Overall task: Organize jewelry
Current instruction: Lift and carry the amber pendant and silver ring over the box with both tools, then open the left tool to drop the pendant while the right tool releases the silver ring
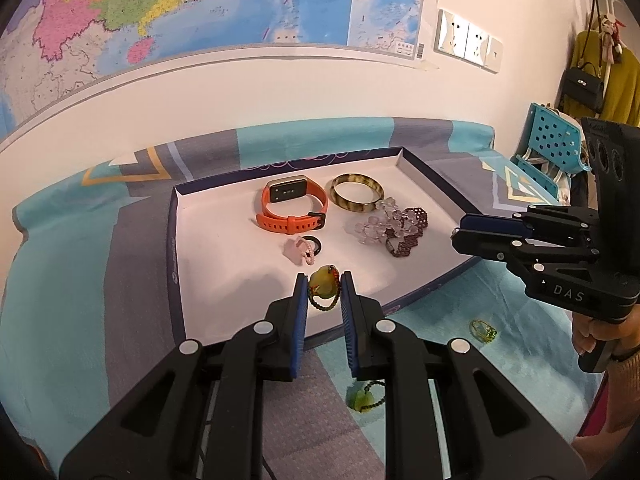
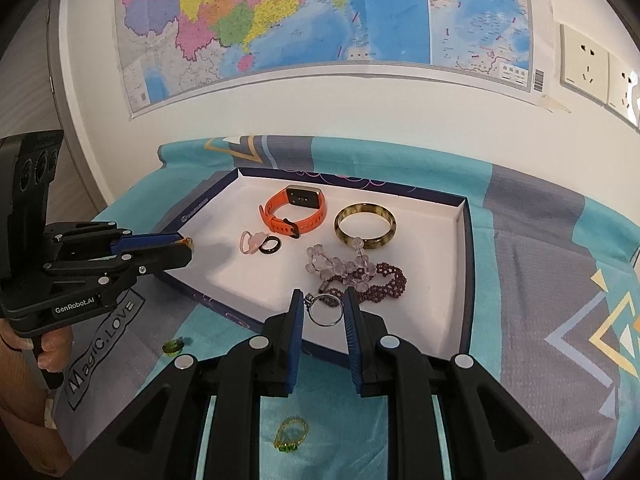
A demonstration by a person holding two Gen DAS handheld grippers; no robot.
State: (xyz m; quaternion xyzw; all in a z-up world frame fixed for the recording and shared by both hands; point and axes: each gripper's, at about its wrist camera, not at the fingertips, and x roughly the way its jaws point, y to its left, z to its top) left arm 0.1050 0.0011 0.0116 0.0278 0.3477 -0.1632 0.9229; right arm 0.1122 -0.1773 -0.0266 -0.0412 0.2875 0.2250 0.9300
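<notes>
On the teal and grey patterned cloth (image 2: pixel 540 264) a gold wire ring with a green stone (image 2: pixel 291 436) lies nearest. Above it, the right hand-held gripper (image 2: pixel 322 312) is closed on a silver ring (image 2: pixel 326 311). The left hand-held gripper (image 1: pixel 324 292) grips a yellow-green pendant on a dark beaded cord (image 1: pixel 324 286) over the near edge of the shallow white box with a dark blue rim (image 2: pixel 466 280). Farther inside lie an orange strap watch (image 2: pixel 296 212) and a mottled amber bangle (image 2: pixel 365 226).

Both tongs are matte black plastic linkages with round silver pivot screws and ribbed blue pads (image 1: pixel 301 320) lining the inner faces of the fingers. The right tongs (image 1: pixel 460 236) carry pale "DAS" lettering on the body. The left tongs (image 2: pixel 188 246) read "GenRobot.AI" in white, above three round lens openings.
</notes>
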